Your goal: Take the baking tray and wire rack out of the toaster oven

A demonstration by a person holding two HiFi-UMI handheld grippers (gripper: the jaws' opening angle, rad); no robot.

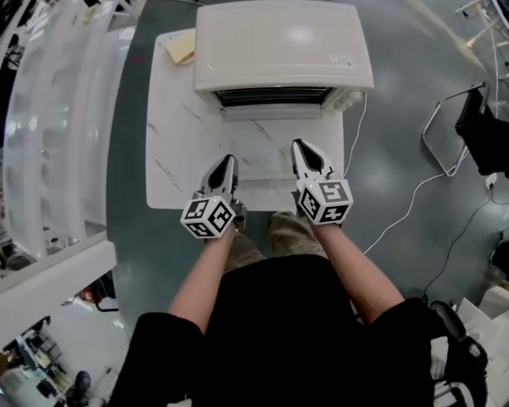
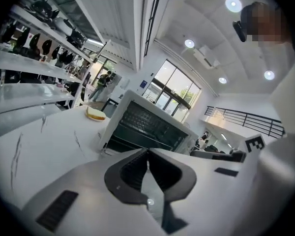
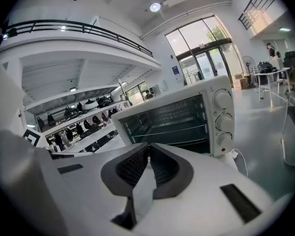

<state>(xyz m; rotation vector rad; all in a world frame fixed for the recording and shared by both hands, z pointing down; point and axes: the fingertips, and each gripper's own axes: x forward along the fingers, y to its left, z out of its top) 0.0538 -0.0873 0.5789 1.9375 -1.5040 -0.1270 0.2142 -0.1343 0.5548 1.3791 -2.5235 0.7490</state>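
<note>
1 toaster oven, interior indistinct

This looks like a large open lab or testing hall rather than a home kitchen. A toaster oven stands alone on a small marble-patterned table on a bare grey floor, with a loose cable trailing across it. Long white shelves carry rows of dark gear. A railed balcony runs overhead, tall glass doors open to daylight, and round recessed lights dot the high white ceiling.
</note>
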